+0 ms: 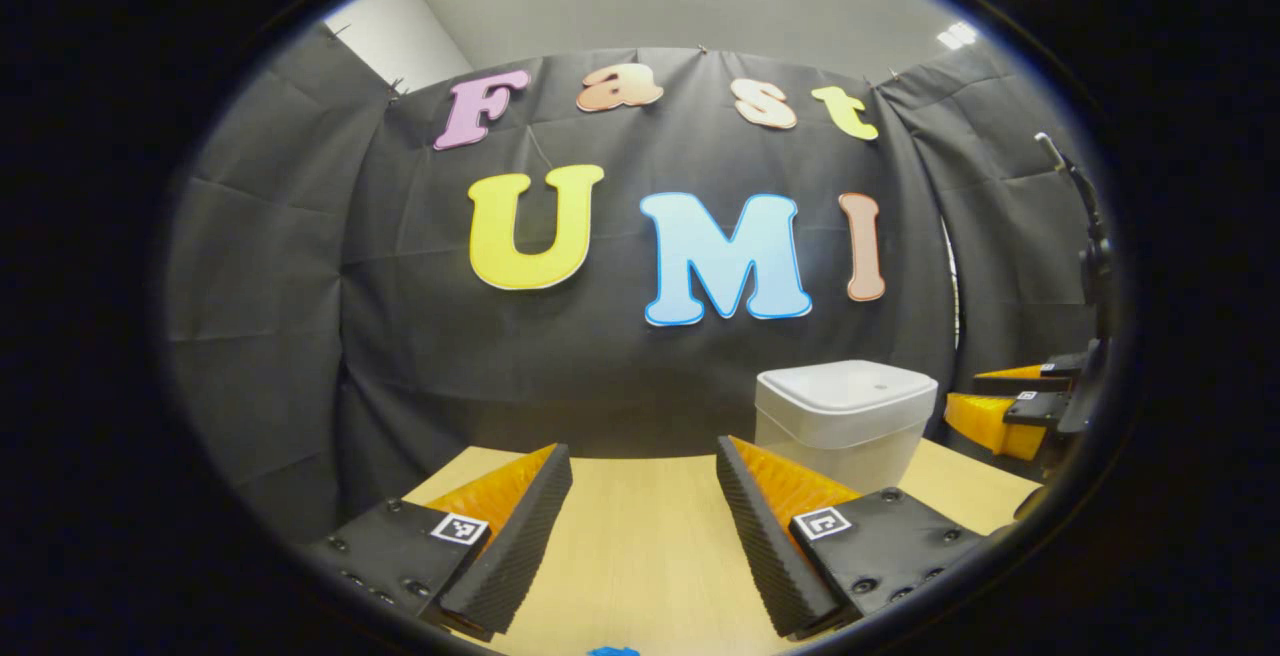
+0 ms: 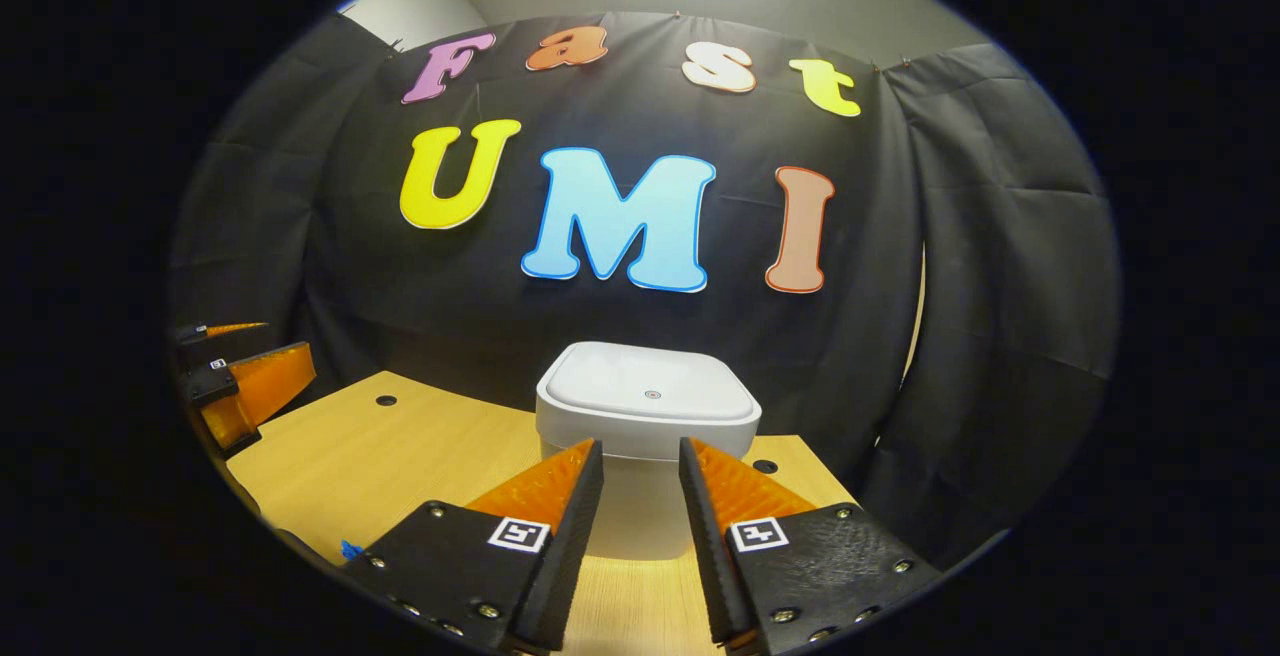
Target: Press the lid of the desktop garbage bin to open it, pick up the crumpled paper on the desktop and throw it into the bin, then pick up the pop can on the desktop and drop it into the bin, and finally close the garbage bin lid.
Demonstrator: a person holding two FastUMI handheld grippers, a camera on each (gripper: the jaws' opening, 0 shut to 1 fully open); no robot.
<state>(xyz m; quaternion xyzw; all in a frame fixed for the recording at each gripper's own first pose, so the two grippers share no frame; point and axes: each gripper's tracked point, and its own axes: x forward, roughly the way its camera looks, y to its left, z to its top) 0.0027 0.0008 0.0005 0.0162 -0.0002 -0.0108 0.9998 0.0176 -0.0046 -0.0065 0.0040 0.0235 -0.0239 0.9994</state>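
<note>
the right gripper [image 2: 640,466] is nearest the lens, its fingers spread with nothing between them, held just in front of the garbage bin [image 2: 648,436]. the bin stands on the wooden table [image 2: 400,446], its white lid [image 2: 648,386] closed. to the left of the bin, the left gripper [image 1: 640,476] hangs over bare table, fingers wide apart and holding nothing. a small blue scrap [image 1: 612,651] lies on the table below it.
</note>
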